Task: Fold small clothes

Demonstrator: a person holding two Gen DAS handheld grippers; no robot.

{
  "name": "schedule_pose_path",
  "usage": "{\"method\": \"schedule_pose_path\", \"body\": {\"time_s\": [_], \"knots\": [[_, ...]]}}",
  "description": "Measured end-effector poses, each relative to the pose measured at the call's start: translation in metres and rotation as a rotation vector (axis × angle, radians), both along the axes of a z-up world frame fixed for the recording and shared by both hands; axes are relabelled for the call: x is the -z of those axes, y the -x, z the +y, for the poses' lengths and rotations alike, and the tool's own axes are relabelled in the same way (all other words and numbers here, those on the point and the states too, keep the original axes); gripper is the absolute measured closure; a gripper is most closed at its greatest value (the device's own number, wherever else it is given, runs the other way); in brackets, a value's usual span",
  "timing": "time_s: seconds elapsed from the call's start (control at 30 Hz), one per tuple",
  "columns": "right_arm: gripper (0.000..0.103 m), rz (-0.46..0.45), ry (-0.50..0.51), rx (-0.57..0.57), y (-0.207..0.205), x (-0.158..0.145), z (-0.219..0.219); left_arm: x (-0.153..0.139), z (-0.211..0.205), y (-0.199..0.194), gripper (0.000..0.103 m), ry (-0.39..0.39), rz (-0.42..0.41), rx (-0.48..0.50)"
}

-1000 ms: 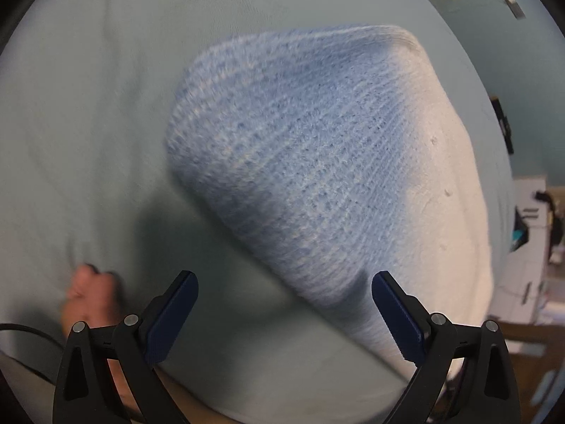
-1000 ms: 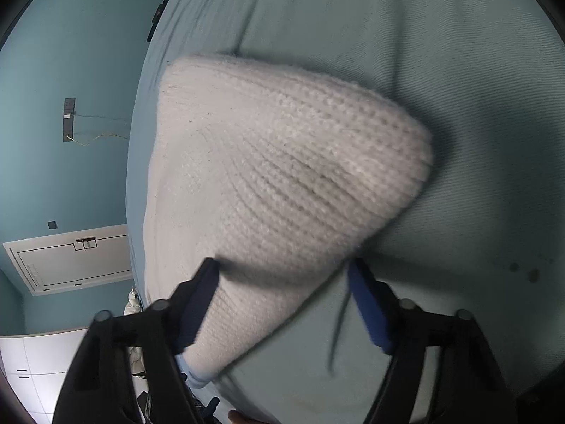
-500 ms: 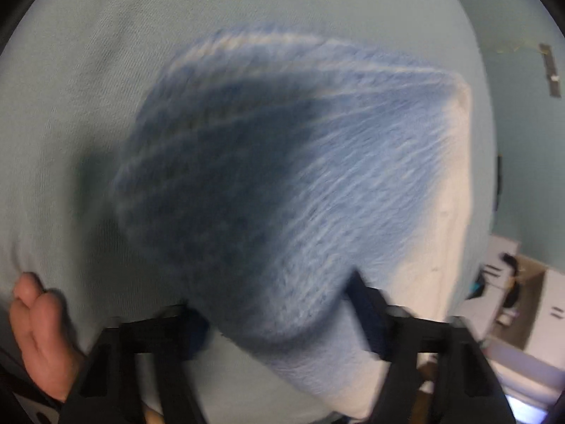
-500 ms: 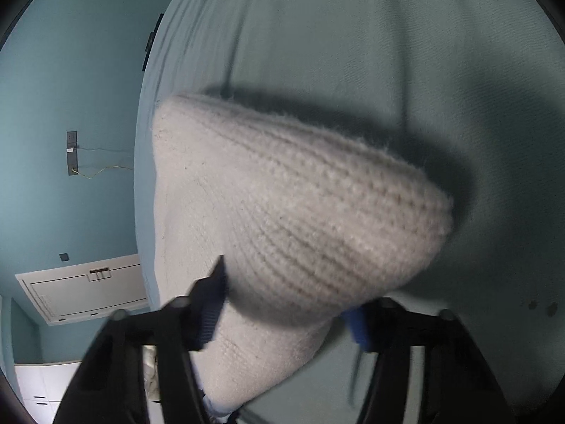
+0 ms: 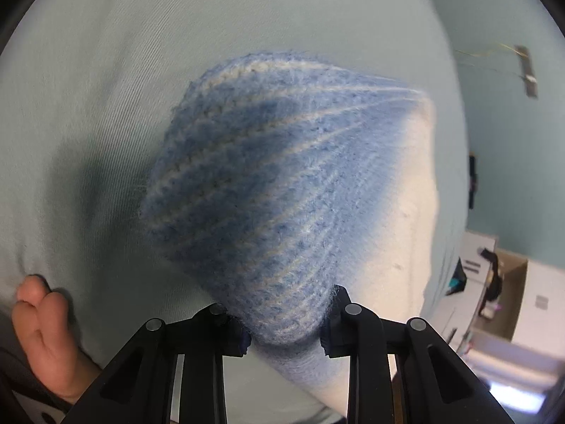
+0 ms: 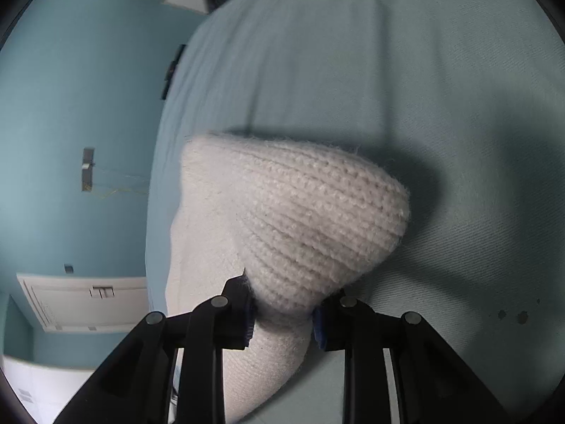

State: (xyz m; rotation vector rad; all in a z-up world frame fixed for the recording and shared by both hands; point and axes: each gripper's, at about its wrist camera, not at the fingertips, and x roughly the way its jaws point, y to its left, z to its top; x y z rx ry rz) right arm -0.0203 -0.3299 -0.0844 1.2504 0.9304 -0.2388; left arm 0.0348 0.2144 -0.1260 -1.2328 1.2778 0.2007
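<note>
A small ribbed knit piece, blue fading to white, lies on a pale green sheet. In the left wrist view its blue end bunches up between the fingers of my left gripper, whose jaws are closing with both pads pressed into the wool. In the right wrist view the white end rises in a cone from my right gripper, which is also closing and pinches the knit between its pads. The fabric under each grip is hidden.
A person's bare fingers or toes rest on the sheet at the lower left. The sheet's edge drops off to a teal wall. White furniture and a cardboard box stand beyond the sheet.
Both pairs of jaws have narrowed from wide apart onto the knit. The fabric has gathered into a raised cone at each grip, and both cameras have turned a little.
</note>
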Motion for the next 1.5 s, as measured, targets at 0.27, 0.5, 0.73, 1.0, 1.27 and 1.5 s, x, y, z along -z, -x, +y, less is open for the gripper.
{"method": "schedule_pose_path", "body": {"time_s": [0.27, 0.5, 0.73, 1.0, 1.27, 1.5], "knots": [[0.086, -0.127, 0.104, -0.093, 0.041, -0.068, 0.001, -0.058, 0.003, 0.012, 0.078, 0.024, -0.098, 0.142], [0.086, -0.099, 0.085, -0.112, 0.095, -0.102, 0.003, -0.072, 0.002, 0.043, 0.078, 0.055, -0.033, 0.21], [0.086, -0.001, 0.029, -0.127, 0.118, -0.093, 0.005, -0.064, 0.0, 0.06, 0.078, 0.031, -0.01, 0.241], [0.084, 0.087, -0.128, -0.156, 0.059, -0.103, -0.017, -0.081, 0.008, 0.008, 0.078, 0.036, 0.071, 0.202], [0.055, 0.035, -0.109, -0.203, -0.08, -0.082, -0.013, -0.044, -0.024, -0.14, 0.053, 0.024, 0.035, 0.104], [0.048, 0.011, 0.083, -0.334, -0.115, -0.031, 0.001, -0.046, -0.02, -0.154, 0.025, -0.217, -0.109, 0.261]]}}
